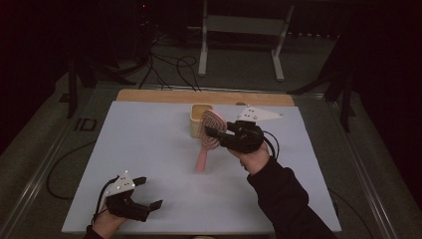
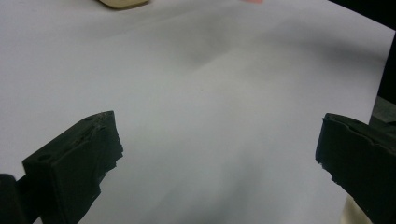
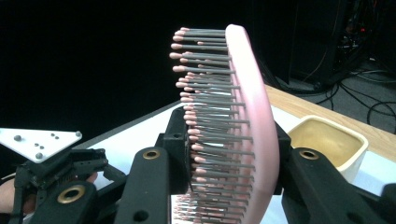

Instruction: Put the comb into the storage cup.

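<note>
Right gripper (image 1: pixel 217 130) clamped on the wide bristle end of the pink plastic hairbrush with grey pink-tipped bristles (image 1: pixel 208 140), one black jaw pressed on the smooth back and the other on the bristle side, as seen in the right gripper view (image 3: pixel 224 186). Held that way most likely so the handle hangs free and points down, with the tip of the handle close above, or maybe just touching, the white table top (image 1: pixel 149 149) near the middle; hard to tell which. Small square cream cup (image 1: pixel 198 119) standing open side up near the far edge of the table, just beside the brush head; probably the spot for the brush, so gripping the head leaves the handle ready to drop in first. Same cream cup (image 3: pixel 329 140) just behind the brush in the right gripper view. Left gripper (image 1: pixel 149 196) resting low near the near left corner of the table, jaws spread wide with nothing between them, only bare white table (image 2: pixel 210 116) ahead in the left gripper view; likely parked out of the way while the other hand works. No brand, label or writing to read on the brush, the cup or the grippers.
</note>
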